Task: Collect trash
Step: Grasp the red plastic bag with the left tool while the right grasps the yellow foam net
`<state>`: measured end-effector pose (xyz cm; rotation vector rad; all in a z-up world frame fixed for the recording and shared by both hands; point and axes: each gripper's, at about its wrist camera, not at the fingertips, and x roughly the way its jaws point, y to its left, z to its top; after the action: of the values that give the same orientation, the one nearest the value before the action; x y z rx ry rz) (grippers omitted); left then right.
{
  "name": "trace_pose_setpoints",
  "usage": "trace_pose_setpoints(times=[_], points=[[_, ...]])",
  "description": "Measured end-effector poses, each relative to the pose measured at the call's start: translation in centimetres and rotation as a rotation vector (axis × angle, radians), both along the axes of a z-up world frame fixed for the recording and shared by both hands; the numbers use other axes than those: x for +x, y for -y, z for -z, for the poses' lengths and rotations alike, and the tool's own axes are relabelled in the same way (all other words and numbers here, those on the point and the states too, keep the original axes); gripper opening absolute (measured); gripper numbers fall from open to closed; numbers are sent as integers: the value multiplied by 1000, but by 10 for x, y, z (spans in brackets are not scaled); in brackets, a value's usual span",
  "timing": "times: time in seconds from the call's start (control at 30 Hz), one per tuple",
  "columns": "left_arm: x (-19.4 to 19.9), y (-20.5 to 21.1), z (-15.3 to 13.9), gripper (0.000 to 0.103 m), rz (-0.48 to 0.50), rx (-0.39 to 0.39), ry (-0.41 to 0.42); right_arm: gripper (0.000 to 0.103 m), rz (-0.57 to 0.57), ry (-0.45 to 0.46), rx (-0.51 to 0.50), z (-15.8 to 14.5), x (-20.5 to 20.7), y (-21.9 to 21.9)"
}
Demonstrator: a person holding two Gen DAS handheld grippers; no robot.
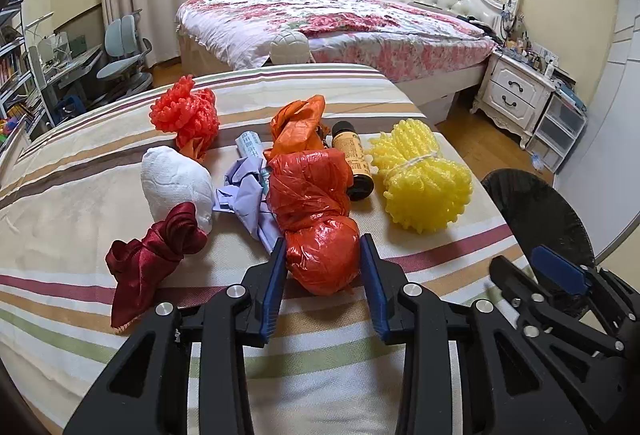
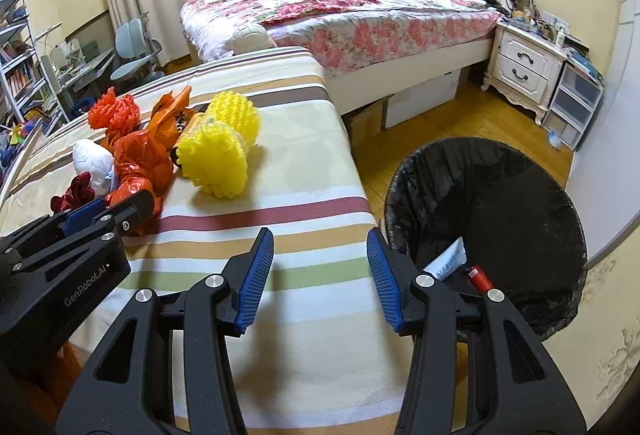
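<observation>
In the left wrist view, the left gripper (image 1: pixel 323 259) stood narrowed around a knotted orange plastic bag (image 1: pixel 316 219), its blue pads (image 1: pixel 276 283) pressed against the bag's near lump on both sides. The bag lay near the middle of the striped table (image 1: pixel 80 219). Beside it lay a yellow foam net (image 1: pixel 420 175), a brown bottle (image 1: pixel 354 159) whose label was too small to read, a lilac paper scrap (image 1: pixel 244 195), a white wad (image 1: pixel 176 183), a dark red ribbon (image 1: pixel 152 259) and a red foam net (image 1: pixel 186 115) toward the far edge. The right gripper (image 1: pixel 560 271) showed at the table's right edge.

In the right wrist view, the right gripper (image 2: pixel 320 271) stood moderately open and empty over the table's near right corner. The black-lined bin (image 2: pixel 520 195) stood just off that corner, holding a white tube (image 2: pixel 452 259) and a red piece (image 2: pixel 478 277). The left gripper's body read "GenRobot.AI" (image 2: pixel 86 285).
</observation>
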<state>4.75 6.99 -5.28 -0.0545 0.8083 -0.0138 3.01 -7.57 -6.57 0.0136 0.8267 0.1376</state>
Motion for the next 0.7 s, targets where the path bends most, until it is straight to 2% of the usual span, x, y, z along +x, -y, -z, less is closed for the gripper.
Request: trace_pose_setpoints(times=[0.03,0.4,0.57,0.7], points=[[-2,-1,-1,36,4,-2,5,53,-8,-1,-3,0,0,-3],[-29,-28,-6,35,-8,-14,18,54,-87,-20,14,0,16,-35],[-34,-34,-6,35,-6,-26,25,55,-95,-27,17,-2,28,-46],[-35,-35,-3,35,-2,-21,25,59,-84,-13,5,-4,36,-53]])
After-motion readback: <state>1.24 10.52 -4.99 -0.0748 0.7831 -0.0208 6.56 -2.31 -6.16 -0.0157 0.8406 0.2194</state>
